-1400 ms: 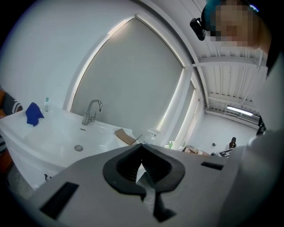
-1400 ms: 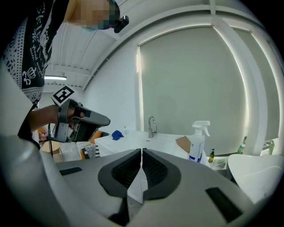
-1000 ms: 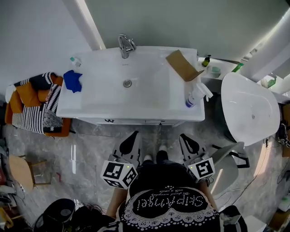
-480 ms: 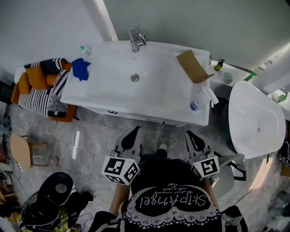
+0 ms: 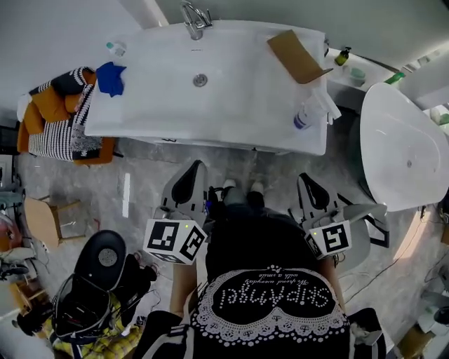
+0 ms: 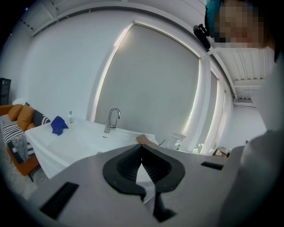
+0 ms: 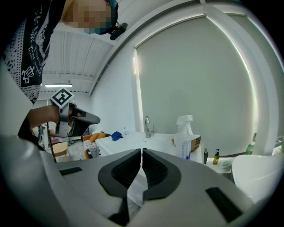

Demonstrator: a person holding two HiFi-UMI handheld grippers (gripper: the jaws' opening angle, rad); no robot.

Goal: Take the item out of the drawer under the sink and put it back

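The white sink vanity (image 5: 154,105) fills the top of the head view, with a chrome faucet (image 5: 195,17) at its back. Only a thin strip of the drawer front (image 5: 210,144) under the basin shows, and it looks shut; no item from it is in sight. My left gripper (image 5: 195,167) and right gripper (image 5: 303,179) hover above the grey floor, a step short of the vanity and touching nothing. In the left gripper view the left gripper (image 6: 141,146) has its jaw tips together and empty. The right gripper (image 7: 142,150) is likewise shut on nothing.
On the vanity top lie a blue cloth (image 5: 111,77), a cardboard box (image 5: 298,55) and a spray bottle (image 5: 312,112). An orange sofa with striped cushions (image 5: 56,123) stands at the left, a white bathtub (image 5: 403,147) at the right. A wooden stool (image 5: 45,221) and black equipment (image 5: 105,259) sit at the lower left.
The vanity has slid toward the top of the head view, so both grippers stand further from its front. Both stay shut and empty.
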